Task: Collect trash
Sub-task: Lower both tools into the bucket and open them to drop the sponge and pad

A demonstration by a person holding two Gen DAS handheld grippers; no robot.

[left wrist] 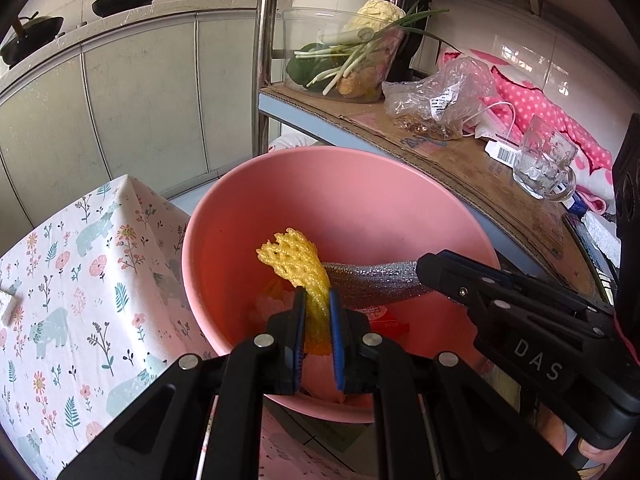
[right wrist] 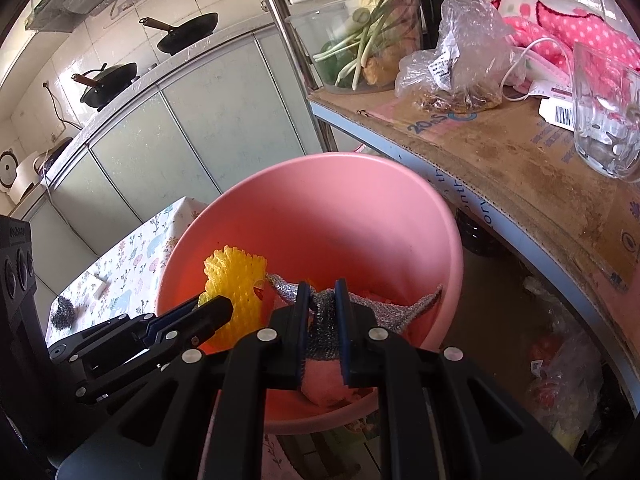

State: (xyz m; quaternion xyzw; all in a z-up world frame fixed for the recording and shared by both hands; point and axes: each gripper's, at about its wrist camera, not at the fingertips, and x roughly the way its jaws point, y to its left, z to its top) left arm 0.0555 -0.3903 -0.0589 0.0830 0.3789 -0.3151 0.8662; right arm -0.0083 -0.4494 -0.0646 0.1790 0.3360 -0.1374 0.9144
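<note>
A pink plastic basin (left wrist: 360, 184) (right wrist: 340, 200) stands below both grippers. My left gripper (left wrist: 317, 300) is shut on a yellow foam fruit net (left wrist: 294, 258) (right wrist: 236, 284), held over the basin's inside. My right gripper (right wrist: 322, 292) is shut on a silver glittery wrapper (right wrist: 404, 308) (left wrist: 372, 280), also over the basin. In the left wrist view the right gripper (left wrist: 424, 270) comes in from the right. Red and orange scraps (left wrist: 388, 320) lie at the basin's bottom.
A floral tablecloth (left wrist: 72, 280) covers a table left of the basin, with a dark scrap (right wrist: 64, 312) on it. To the right is a cardboard-lined shelf (left wrist: 480, 168) with a glass mug (left wrist: 544, 160), a crumpled plastic bag (left wrist: 440, 96) and a tub of vegetables (left wrist: 344, 56). Pale cabinets stand behind.
</note>
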